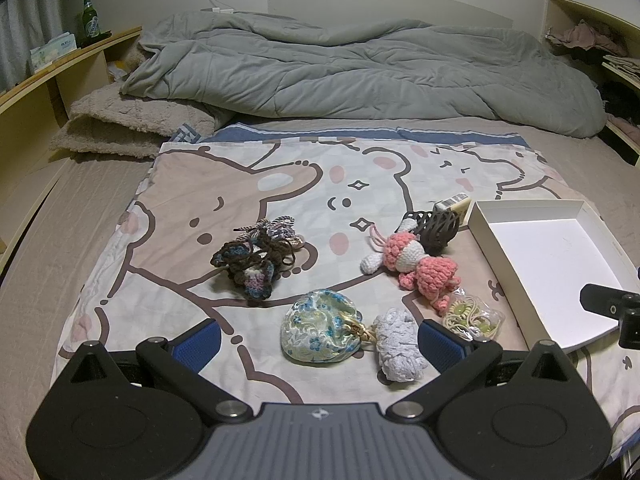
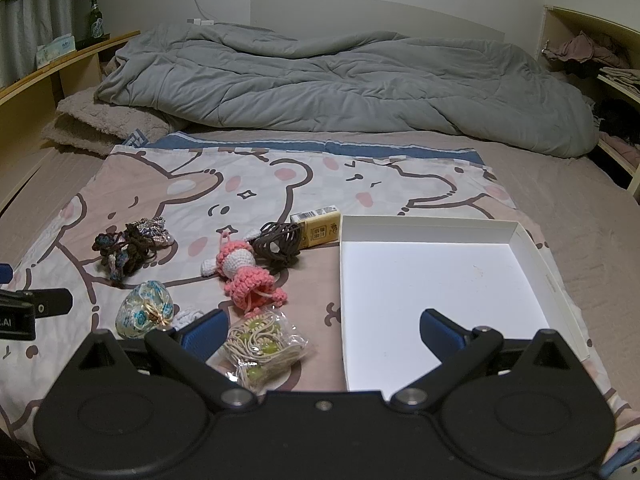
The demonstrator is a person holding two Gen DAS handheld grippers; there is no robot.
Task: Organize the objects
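Observation:
Small items lie on a cartoon-bear cloth (image 1: 248, 184) spread on a bed. My left gripper (image 1: 318, 338) is open, its blue pads either side of a floral brocade pouch (image 1: 318, 330) and a white crochet piece (image 1: 398, 344). Farther off are a dark crochet tangle (image 1: 256, 258), a pink crochet doll (image 1: 416, 264), a brown hair claw (image 1: 436, 228), a yellow box (image 1: 454, 204) and a bag of hair ties (image 1: 472, 316). My right gripper (image 2: 322, 336) is open over the near left corner of the shallow white box (image 2: 532, 256), with the hair-tie bag (image 2: 264, 346) beside its left pad.
A rumpled grey duvet (image 2: 340, 84) fills the far half of the bed, with a folded beige blanket (image 1: 132, 124) at the left. Wooden shelves run along both sides; a green bottle (image 1: 90, 20) and tissue pack (image 1: 54, 50) stand on the left one.

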